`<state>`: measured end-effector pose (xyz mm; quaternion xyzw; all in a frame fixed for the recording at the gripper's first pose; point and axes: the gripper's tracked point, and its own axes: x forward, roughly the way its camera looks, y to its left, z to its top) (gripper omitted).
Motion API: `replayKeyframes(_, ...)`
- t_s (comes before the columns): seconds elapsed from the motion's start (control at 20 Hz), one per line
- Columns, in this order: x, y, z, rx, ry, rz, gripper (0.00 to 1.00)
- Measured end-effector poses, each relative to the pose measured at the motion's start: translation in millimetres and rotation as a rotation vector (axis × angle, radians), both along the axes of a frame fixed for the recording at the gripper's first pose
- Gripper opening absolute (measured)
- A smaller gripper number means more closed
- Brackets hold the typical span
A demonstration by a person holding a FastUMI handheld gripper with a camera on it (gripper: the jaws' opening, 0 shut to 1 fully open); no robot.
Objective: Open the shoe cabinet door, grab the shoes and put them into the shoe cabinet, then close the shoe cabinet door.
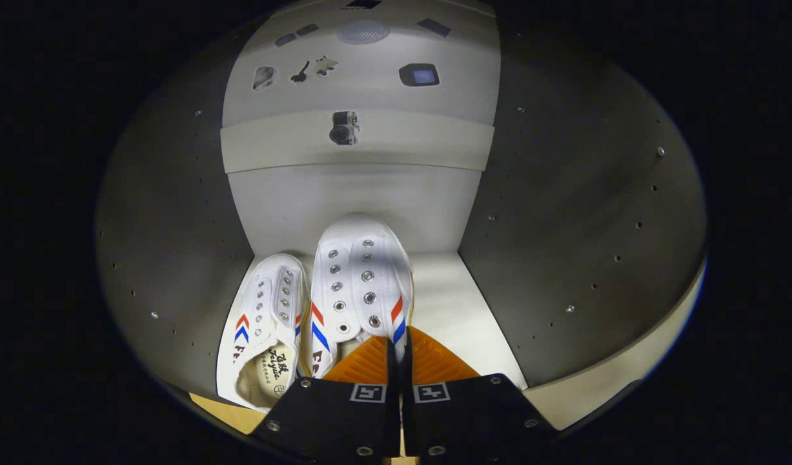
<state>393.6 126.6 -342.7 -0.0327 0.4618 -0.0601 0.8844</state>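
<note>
I am looking into the pale grey shoe cabinet (583,213), whose drilled side walls fill the left and right of the frame around a white floor at centre. On that floor, in the lower middle, stand the two white canvas lace-less shoes with metal eyelets and red and blue side stripes. The right shoe (360,278) sits toe-up toward the back wall; the left shoe (266,323) lies just beside it, touching, its printed insole showing. At the bottom centre my gripper (399,352) is clenched on the heel side of the right shoe, fingers nearly together with the canvas edge pinched between them.
</note>
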Motion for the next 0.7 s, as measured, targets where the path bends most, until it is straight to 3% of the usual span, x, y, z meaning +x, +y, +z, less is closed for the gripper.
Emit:
replayKeyframes(0.45, -0.7, -6.2, -25.9, 0.015, 0.050, -0.019, 0.05)
replayKeyframes(0.55, -6.5, -6.9, -23.9, -0.001, 0.049, 0.002, 0.15)
replayKeyframes(0.6, -5.6, -9.8, -17.4, -0.029, 0.020, 0.016, 0.27)
replayKeyframes(0.7, -5.7, -5.5, 4.2, -0.043, -0.041, 0.041, 0.31)
